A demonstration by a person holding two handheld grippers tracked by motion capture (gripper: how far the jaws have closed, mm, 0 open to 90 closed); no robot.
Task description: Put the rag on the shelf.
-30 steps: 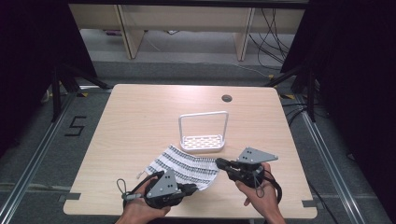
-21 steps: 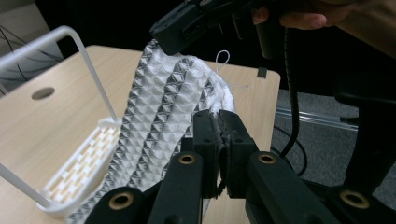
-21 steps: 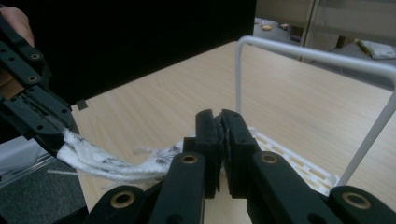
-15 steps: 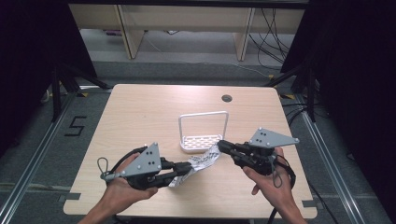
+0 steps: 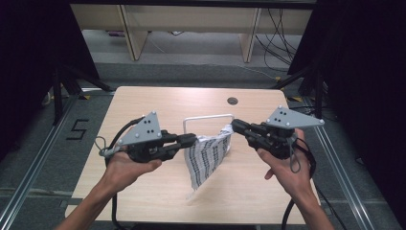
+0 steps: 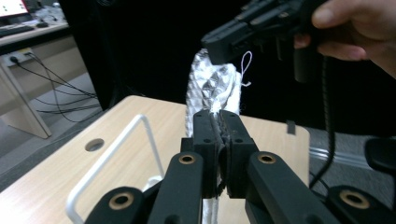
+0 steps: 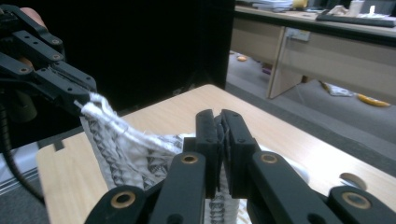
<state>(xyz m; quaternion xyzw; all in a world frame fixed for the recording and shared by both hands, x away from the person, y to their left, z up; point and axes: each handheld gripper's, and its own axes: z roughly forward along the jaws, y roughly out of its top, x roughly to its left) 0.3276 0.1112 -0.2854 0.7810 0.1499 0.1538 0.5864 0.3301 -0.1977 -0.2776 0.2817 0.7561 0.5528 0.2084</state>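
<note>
High view, frame centre: I hold the patterned cloth (image 5: pixel 207 155) lifted above the worktop (image 5: pixel 143 103), left gripper (image 5: pixel 190 140) and right gripper (image 5: pixel 234 126) each with jaws pinching one top corner. I judge even tension matters; the low corner hangs near the white wire rack (image 5: pixel 208 117).

Two grippers (image 5: pixel 194 140) (image 5: pixel 234 126), two hands (image 5: pixel 125 166), one patterned cloth (image 5: pixel 207 155), one white wire rack (image 5: pixel 208 117), one wooden surface (image 5: pixel 158 105)
</note>
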